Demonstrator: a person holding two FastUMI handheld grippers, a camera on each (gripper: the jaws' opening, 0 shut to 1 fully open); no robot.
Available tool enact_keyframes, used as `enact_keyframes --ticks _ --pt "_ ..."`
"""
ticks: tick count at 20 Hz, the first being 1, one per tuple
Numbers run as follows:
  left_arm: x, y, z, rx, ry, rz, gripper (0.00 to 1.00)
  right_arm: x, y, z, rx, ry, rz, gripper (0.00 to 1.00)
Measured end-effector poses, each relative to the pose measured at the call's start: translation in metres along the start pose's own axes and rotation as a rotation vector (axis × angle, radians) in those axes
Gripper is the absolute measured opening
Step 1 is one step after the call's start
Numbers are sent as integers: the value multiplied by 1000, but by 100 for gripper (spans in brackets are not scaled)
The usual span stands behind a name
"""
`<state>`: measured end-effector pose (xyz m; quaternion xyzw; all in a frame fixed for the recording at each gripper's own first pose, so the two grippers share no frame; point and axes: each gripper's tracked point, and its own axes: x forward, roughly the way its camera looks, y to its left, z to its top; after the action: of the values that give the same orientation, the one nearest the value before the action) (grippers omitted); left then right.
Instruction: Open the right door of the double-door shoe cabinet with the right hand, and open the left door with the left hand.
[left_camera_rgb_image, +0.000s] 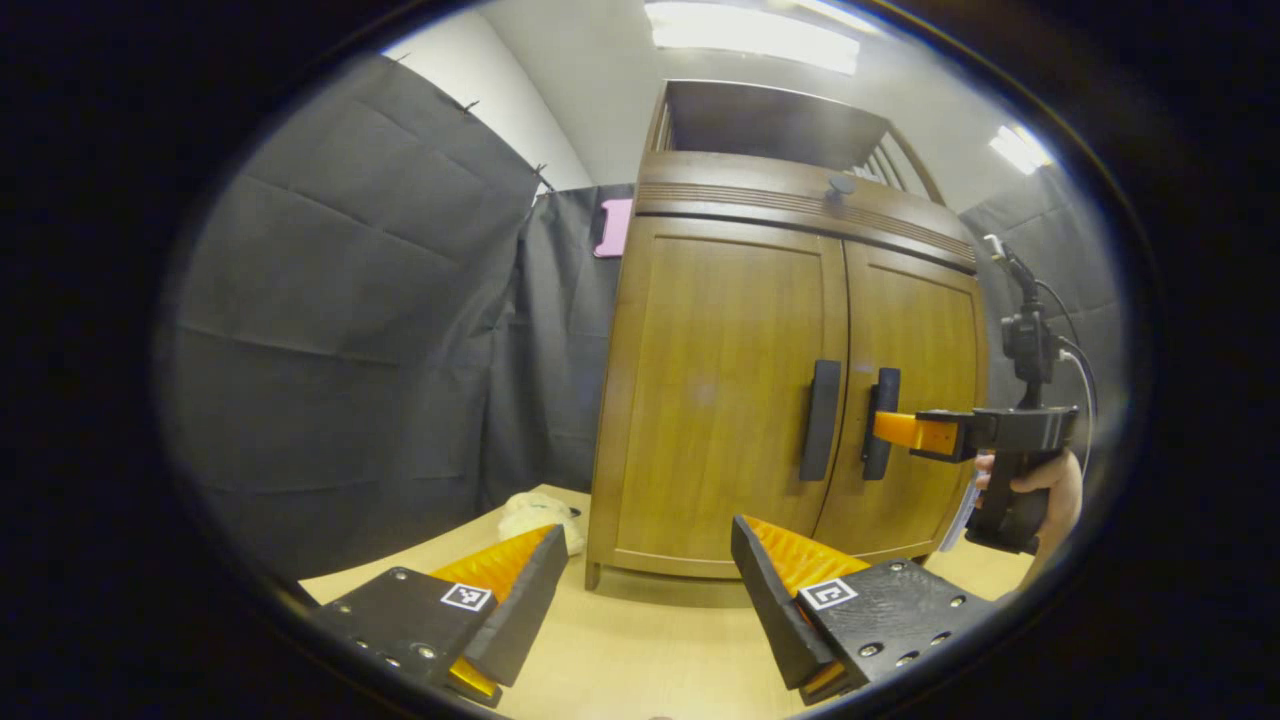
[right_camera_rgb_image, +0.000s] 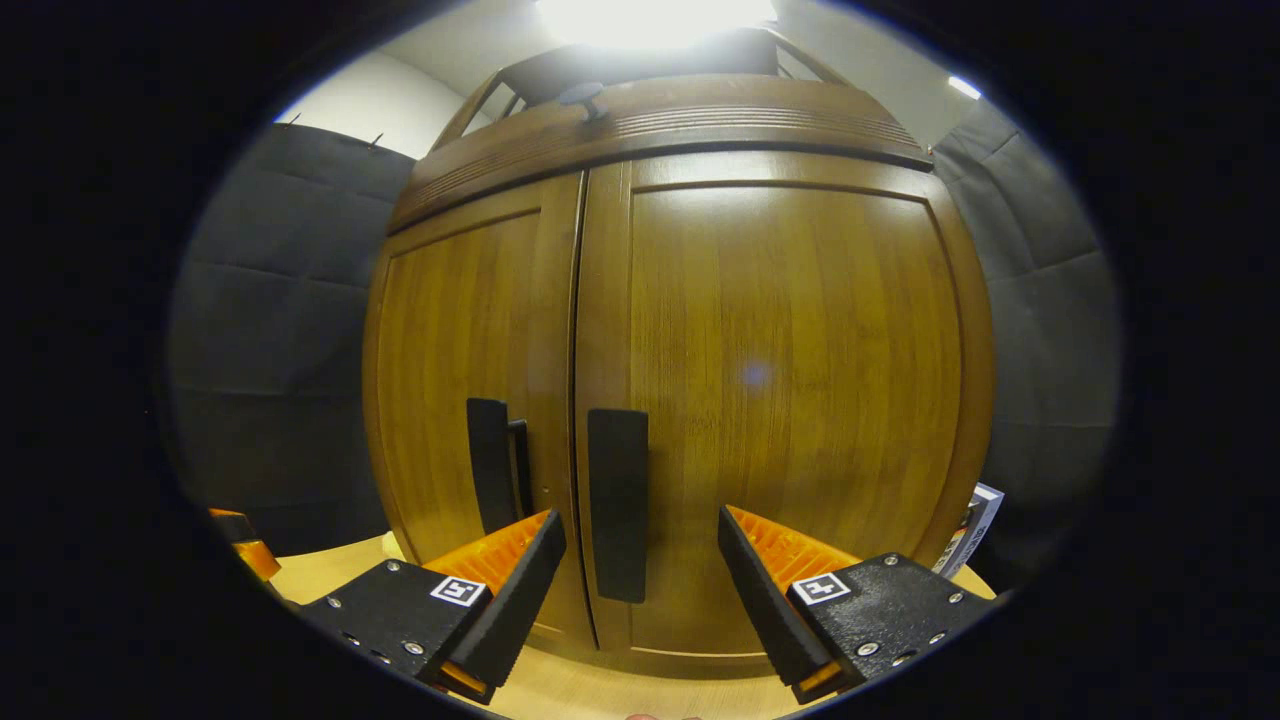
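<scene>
The wooden double-door shoe cabinet (left_camera_rgb_image: 720, 380) stands on the table with both doors closed. In the left gripper view my left gripper (left_camera_rgb_image: 645, 585) is open and low, some way in front of the left door (left_camera_rgb_image: 715, 390), well short of its dark handle (left_camera_rgb_image: 820, 420). A hand (left_camera_rgb_image: 1045, 495) holds my right gripper (left_camera_rgb_image: 900, 428), whose fingers reach the right door's handle (left_camera_rgb_image: 880, 455). In the right gripper view the right gripper (right_camera_rgb_image: 635, 565) is open, its fingers on either side of the right handle (right_camera_rgb_image: 617, 480). The left handle (right_camera_rgb_image: 490, 465) is beside it.
A light wooden table (left_camera_rgb_image: 640, 650) carries the cabinet. A white crumpled thing (left_camera_rgb_image: 540, 515) lies by the cabinet's left foot. A small box (right_camera_rgb_image: 978, 525) leans behind its right side. A round knob (left_camera_rgb_image: 840, 185) sits on the cabinet's top. Black cloth walls close off both sides.
</scene>
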<state>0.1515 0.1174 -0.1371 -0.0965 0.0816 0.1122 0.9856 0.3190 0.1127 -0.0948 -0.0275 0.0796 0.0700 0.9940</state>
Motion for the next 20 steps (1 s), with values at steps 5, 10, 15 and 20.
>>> enact_keyframes --ticks 5,10,15,20 --pt "8 3 -7 2 17 -6 99 20 2 -8 7 22 -9 95" --pt "11 -2 -6 5 30 0 95 26 14 -12 21 23 23 63" --pt "11 -4 1 8 39 1 99 30 14 -19 54 40 30 34" --pt "9 -4 3 3 42 -2 99 25 17 -20 37 43 70 14"
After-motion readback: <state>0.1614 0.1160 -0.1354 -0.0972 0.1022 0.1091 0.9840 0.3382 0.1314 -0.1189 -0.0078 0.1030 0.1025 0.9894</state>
